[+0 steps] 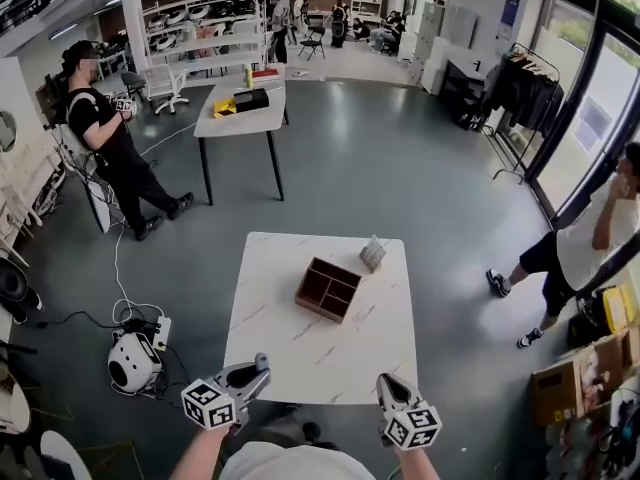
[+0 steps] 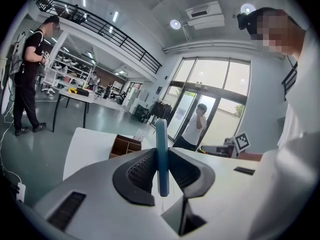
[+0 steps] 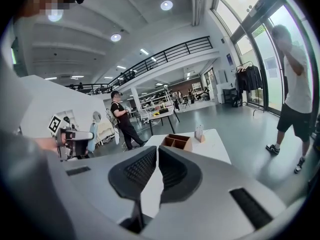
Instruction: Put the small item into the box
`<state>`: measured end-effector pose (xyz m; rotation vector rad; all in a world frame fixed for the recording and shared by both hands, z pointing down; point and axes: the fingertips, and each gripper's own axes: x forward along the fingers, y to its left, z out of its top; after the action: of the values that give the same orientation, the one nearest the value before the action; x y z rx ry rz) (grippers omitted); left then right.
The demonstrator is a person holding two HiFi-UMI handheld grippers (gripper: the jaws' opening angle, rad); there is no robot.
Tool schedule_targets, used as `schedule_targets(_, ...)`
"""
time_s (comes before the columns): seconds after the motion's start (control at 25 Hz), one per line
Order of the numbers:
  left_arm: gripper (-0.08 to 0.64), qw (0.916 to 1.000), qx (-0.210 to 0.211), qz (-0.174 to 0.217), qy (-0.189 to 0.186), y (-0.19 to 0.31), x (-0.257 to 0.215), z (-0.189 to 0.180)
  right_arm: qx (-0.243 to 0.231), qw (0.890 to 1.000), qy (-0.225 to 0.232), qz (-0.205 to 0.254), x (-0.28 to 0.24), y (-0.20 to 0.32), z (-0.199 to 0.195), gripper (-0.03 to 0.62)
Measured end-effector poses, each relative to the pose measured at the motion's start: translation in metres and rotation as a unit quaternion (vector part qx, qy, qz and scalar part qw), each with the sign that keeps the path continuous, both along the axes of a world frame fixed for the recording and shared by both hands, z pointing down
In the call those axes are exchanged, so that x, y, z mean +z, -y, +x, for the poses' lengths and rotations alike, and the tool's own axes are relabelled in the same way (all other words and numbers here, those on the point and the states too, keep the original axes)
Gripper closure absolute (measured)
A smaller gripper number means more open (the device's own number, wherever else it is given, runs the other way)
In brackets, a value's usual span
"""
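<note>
A brown wooden box (image 1: pixel 327 289) with several open compartments sits in the middle of the white table (image 1: pixel 290 353). My left gripper (image 1: pixel 258 368) hovers at the table's near edge, left of centre. In the left gripper view it (image 2: pixel 161 153) is shut on a thin flat blue item (image 2: pixel 161 139) that stands upright between the jaws. The box (image 2: pixel 125 145) lies well ahead of it. My right gripper (image 1: pixel 388 383) hangs at the near edge, right of centre. Its jaws (image 3: pixel 156 153) are shut with nothing between them, and the box (image 3: pixel 176 142) is far ahead.
A small grey card stand (image 1: pixel 373 253) sits at the table's far edge behind the box. One person (image 1: pixel 115 153) stands at the left and another (image 1: pixel 590 243) at the right. A second table (image 1: pixel 243 108) stands further back, with a white device and cables (image 1: pixel 133 358) on the floor at left.
</note>
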<state>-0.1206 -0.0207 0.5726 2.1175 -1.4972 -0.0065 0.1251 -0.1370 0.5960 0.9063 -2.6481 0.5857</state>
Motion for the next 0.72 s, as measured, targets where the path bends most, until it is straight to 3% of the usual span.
schedule_targets(0.72, 0.480, 0.9935, 0.111, -0.011, 0.021, 0.125, 0.034, -0.008, 0.023, 0.999, -0.033, -0.036, 0.028, 0.035, -0.040, 0.560)
